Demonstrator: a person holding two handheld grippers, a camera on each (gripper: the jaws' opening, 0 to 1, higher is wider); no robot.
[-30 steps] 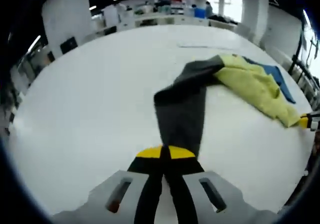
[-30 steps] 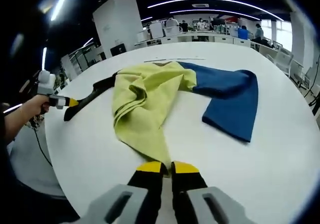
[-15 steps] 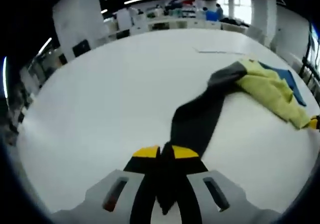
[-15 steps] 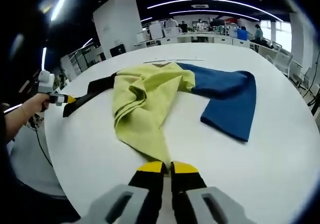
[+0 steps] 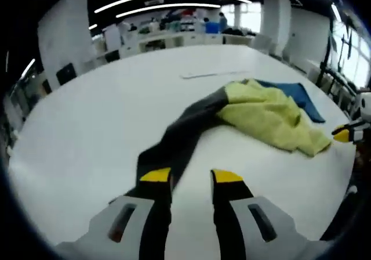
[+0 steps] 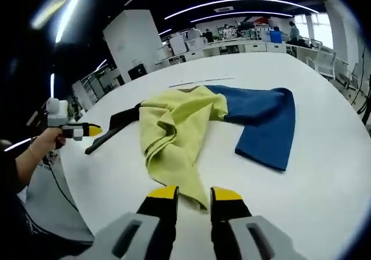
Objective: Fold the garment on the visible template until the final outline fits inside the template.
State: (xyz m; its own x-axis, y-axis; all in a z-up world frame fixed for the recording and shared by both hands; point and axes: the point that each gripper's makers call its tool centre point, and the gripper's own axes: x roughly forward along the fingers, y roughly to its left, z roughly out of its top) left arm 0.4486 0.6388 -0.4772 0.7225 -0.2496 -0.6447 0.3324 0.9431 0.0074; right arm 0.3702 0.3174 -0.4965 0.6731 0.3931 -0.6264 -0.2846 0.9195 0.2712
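The garment lies crumpled on the round white table. It has a yellow-green body, a dark grey sleeve and a blue sleeve. My left gripper stands open, with the dark sleeve's end lying just beside its left jaw. In the right gripper view the yellow-green body runs down to a hem tip between the jaws of my open right gripper. The blue sleeve spreads to the right. The left gripper is at the table's left edge, off the dark sleeve.
A thin pale line, maybe the template's edge, lies on the table beyond the garment. The right gripper shows at the table's right edge. A hand holds the left gripper. Desks and people stand far behind.
Both grippers have gone from shut to open. The dark sleeve has dropped from the left jaws and the yellow-green hem from the right jaws. Both views have shifted a little.
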